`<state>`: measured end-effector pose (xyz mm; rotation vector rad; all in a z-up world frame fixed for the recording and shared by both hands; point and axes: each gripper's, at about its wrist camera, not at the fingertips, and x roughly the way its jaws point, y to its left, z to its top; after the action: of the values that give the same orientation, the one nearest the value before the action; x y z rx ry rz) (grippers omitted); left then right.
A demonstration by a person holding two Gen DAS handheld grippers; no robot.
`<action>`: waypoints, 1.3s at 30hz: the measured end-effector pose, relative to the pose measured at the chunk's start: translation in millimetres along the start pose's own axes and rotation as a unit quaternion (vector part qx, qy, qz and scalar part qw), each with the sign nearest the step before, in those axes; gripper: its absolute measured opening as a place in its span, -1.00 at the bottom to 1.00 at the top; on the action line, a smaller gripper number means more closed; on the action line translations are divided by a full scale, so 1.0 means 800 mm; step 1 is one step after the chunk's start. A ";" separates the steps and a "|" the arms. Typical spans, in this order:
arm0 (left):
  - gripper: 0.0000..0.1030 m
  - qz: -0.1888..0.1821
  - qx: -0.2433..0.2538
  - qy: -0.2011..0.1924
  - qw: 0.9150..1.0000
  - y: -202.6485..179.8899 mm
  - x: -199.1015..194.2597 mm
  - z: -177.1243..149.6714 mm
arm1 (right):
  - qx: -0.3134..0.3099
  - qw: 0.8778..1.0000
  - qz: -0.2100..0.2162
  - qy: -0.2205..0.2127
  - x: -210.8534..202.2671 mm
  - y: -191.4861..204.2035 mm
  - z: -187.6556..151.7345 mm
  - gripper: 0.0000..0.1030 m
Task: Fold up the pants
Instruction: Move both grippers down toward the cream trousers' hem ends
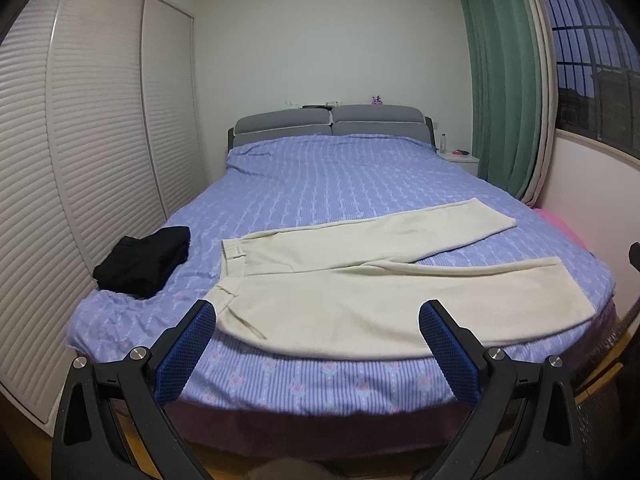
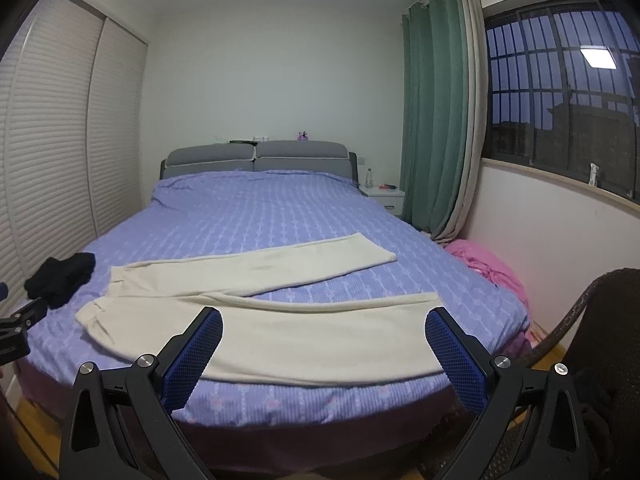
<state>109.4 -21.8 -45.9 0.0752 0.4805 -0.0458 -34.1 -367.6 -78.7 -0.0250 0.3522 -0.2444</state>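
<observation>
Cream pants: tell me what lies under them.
The cream pants lie spread on the purple patterned bedspread, which shows all around them. Anything beneath the fabric itself is covered.

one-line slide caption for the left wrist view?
Open left gripper faces cream pants spread flat, legs splayed, on the purple bed.

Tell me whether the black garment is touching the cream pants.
Apart. The left wrist view shows a strip of purple bedsheet between the black garment and the waistband of the cream pants.
</observation>
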 end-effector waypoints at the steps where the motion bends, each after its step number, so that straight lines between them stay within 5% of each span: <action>1: 1.00 -0.001 -0.001 0.000 1.000 -0.001 0.015 0.002 | -0.002 1.000 -0.002 0.000 0.018 0.003 0.002 0.99; 11: 1.00 0.000 -0.005 -0.018 1.000 -0.026 0.220 0.060 | 0.001 1.000 0.008 -0.023 0.222 0.026 0.027 0.99; 16: 1.00 -0.009 0.003 0.025 1.000 -0.039 0.286 0.121 | 0.021 1.000 0.008 0.003 0.298 0.027 0.072 0.99; 23: 1.00 -0.032 0.029 0.037 0.998 -0.060 0.288 0.192 | 0.058 0.996 -0.025 0.055 0.317 0.000 0.146 0.99; 28: 1.00 -0.035 0.046 0.010 0.998 -0.079 0.268 0.202 | 0.067 0.994 -0.069 0.060 0.295 -0.013 0.169 0.99; 39: 1.00 -0.066 0.095 0.038 0.993 -0.163 0.255 0.105 | 0.121 0.977 -0.111 0.137 0.291 -0.076 0.056 0.99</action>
<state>320.2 -163.8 -74.3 0.2331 0.5569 -0.2189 179.2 -483.7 -111.6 0.2127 0.5924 -0.5134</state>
